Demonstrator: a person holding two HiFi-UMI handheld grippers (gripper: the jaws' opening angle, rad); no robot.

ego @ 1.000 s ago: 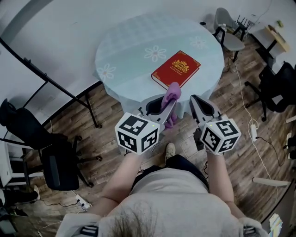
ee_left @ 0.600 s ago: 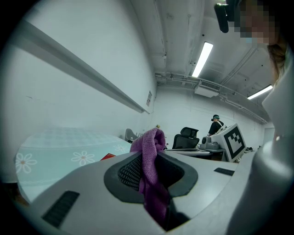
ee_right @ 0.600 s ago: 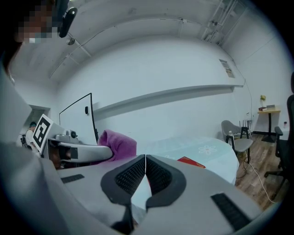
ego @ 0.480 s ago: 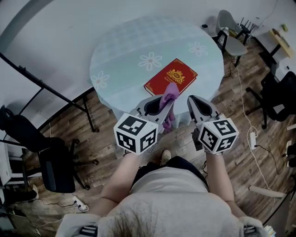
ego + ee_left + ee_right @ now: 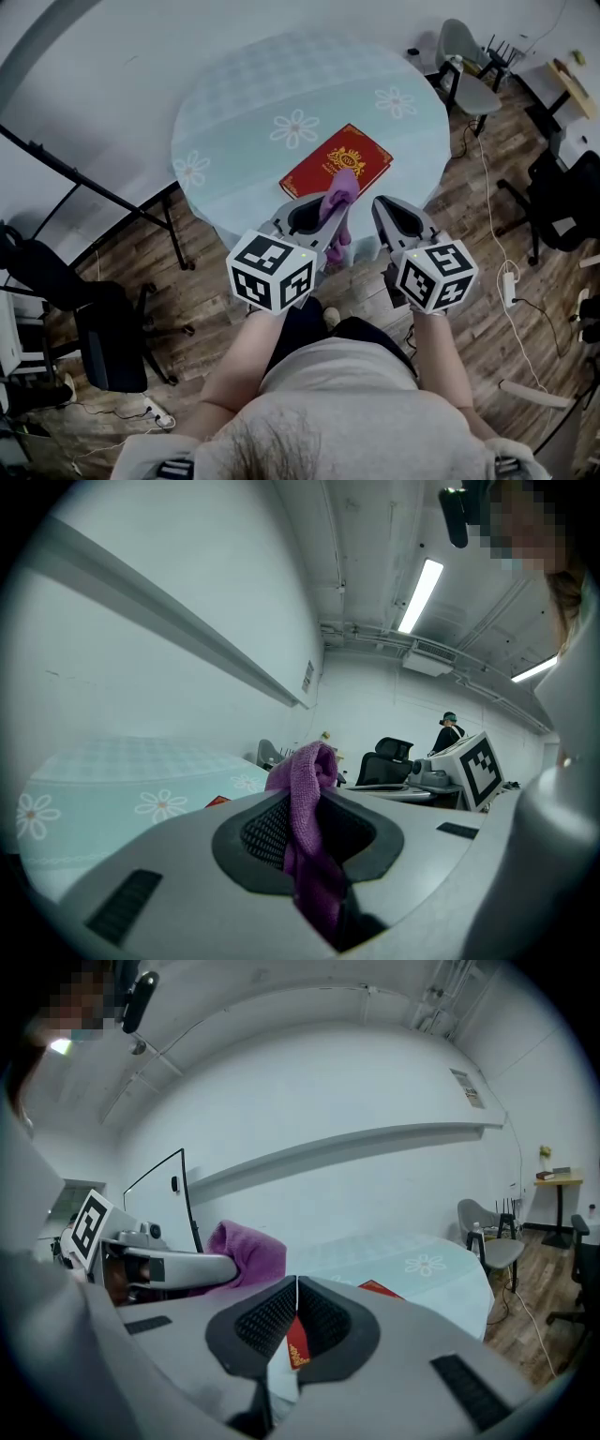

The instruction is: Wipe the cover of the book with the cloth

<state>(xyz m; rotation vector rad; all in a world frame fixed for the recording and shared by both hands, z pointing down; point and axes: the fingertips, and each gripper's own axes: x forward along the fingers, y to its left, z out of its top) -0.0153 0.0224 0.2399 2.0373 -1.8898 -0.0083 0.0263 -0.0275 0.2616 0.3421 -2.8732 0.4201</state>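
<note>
holding the cloth (image 5: 339, 186) is your left gripper (image 5: 323, 214), its jaws pinched on a fold of the purple fabric. a small tuft stands above the tips and a longer tail hangs below them. your right gripper (image 5: 296, 1288) has its jaws brought together with nothing between them; the red you see through the opening under its tips is only the book beyond.

the book (image 5: 336, 169) lies flat, cover up, on the round table (image 5: 244, 103), set at an angle close to the near edge, right in front of both grippers. it is red with a gold emblem in the middle. neither gripper touches it yet, and the cloth is not on the cover.

expect the cloth to behave as soft, light and limp: it looks like a knit and it drapes straight down, so it probably folds and drags rather than pushes. your grip on the fold looks good enough. you likely want the hanging tail or the tuft laid flat on the cover, not the hard jaw tips.

the book looks stiff and flat, probably a hardback, and moderately heavy for its size. its cover seems smooth, and it rests on a pale tablecloth that may let it slide. since it sits near the table edge, a stroke toward you could nudge it off. judge whether to press the closed right gripper on a corner or the near edge of the cover to pin it, well clear of the emblem.
</note>
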